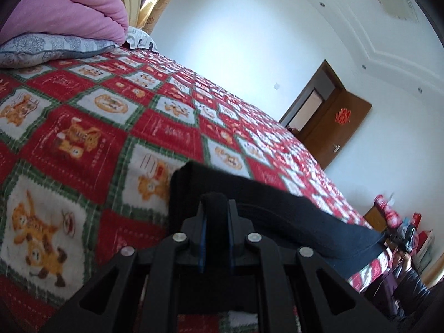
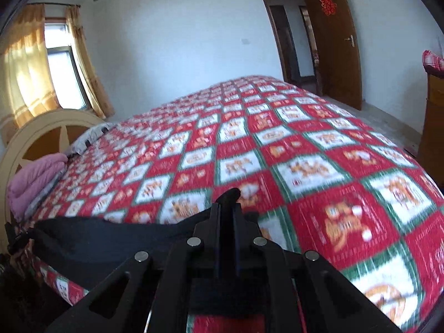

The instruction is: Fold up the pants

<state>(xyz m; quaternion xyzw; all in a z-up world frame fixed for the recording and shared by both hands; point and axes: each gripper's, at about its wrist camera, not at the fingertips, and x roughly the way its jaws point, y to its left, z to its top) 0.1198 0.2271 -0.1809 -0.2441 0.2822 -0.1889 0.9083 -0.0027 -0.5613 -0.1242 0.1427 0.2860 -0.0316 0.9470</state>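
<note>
Black pants (image 1: 277, 211) are stretched between my two grippers just above the near edge of a bed. My left gripper (image 1: 216, 208) is shut on one end of the pants, with a fold of black cloth bulging between its fingers. In the right wrist view the pants (image 2: 105, 238) run off to the left, and my right gripper (image 2: 226, 211) is shut on their other end, a tip of cloth poking out past the fingers. The other gripper (image 1: 402, 236) shows small at the far end of the pants in the left wrist view.
The bed carries a red, white and green checked blanket (image 2: 305, 149) with tiger pictures. A pink quilt (image 1: 75, 8) and grey pillows (image 1: 52, 47) lie at the headboard (image 2: 36, 136). A brown door (image 2: 333, 38) stands open beyond the bed. A wooden cabinet (image 2: 433, 122) stands at the right.
</note>
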